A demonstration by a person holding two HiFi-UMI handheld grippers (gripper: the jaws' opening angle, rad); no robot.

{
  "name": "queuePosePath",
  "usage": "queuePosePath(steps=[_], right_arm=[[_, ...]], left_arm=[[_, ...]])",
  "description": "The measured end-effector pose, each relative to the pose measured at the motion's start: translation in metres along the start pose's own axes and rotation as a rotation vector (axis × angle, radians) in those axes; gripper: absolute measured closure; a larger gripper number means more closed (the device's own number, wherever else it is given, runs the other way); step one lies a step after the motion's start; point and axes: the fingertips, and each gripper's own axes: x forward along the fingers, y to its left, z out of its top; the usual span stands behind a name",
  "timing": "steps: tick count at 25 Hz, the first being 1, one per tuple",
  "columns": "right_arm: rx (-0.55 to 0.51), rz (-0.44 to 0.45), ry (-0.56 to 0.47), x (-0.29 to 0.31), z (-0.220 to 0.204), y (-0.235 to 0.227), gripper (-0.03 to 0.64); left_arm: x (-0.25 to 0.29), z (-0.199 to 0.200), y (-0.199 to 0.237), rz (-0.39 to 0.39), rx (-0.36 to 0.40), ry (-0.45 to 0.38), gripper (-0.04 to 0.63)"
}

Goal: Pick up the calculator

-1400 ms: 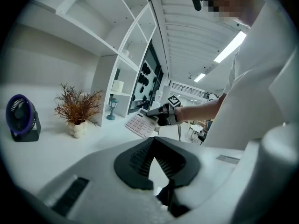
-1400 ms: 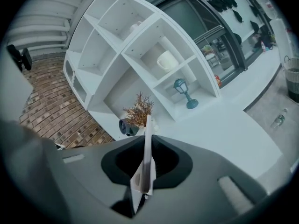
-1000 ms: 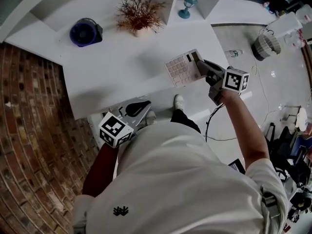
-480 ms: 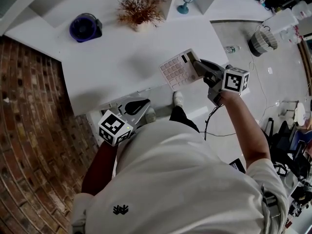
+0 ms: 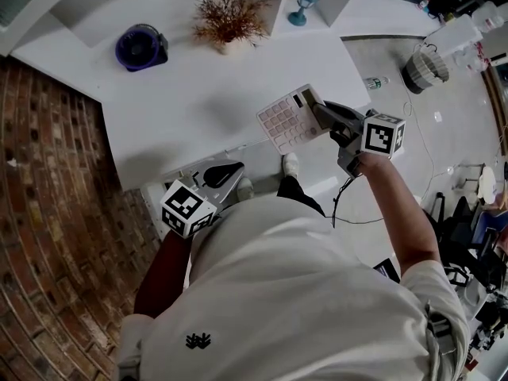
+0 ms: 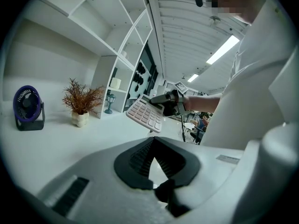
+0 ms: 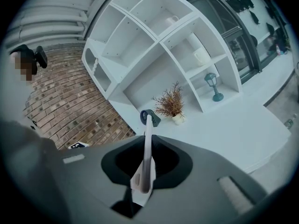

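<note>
— Start at the tongs: what is the right gripper (image 5: 321, 111) doing?

— Its jaws are pinched on the calculator (image 5: 287, 117); in the right gripper view the calculator stands edge-on between the pads, a thin pale blade running straight out from the jaws toward 12 o'clock.

— And in the head view, which way does it lie from the tips?

— Out toward 9 to 10 o'clock, in line with the way the gripper points; the grip is at the display end, and the keypad reaches away from it; I'd put the long axis roughly from 2 o'clock down to 8 o'clock.

— Is it on the table (image 5: 198, 94)?

— Not touching, as far as I can judge; the left gripper view shows it tilted in the air with the white top below it; in the head view it hangs over the table's near edge.

— The left gripper (image 5: 226, 171)?

— Jaws pressed together at the tips, nothing in them; it sits at about 7 to 8 o'clock from the calculator, well apart, low by the table's near edge; so the right hand is the nearer one by far.

— What does the next move turn on, then?

— In my view, that end-on pinch; most of the body hangs beyond the pads toward 9 o'clock, so the free end could sag or twist if the grip eases.
</note>
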Motion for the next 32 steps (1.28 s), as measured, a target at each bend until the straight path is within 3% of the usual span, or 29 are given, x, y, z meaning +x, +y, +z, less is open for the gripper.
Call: queuePosePath(steps=[32], right_arm=[[-0.005, 0.013, 0.031, 0.003, -0.001, -0.005, 0.563]], left_arm=[[0.005, -0.002, 0.006, -0.003, -0.012, 0.006, 0.589]])
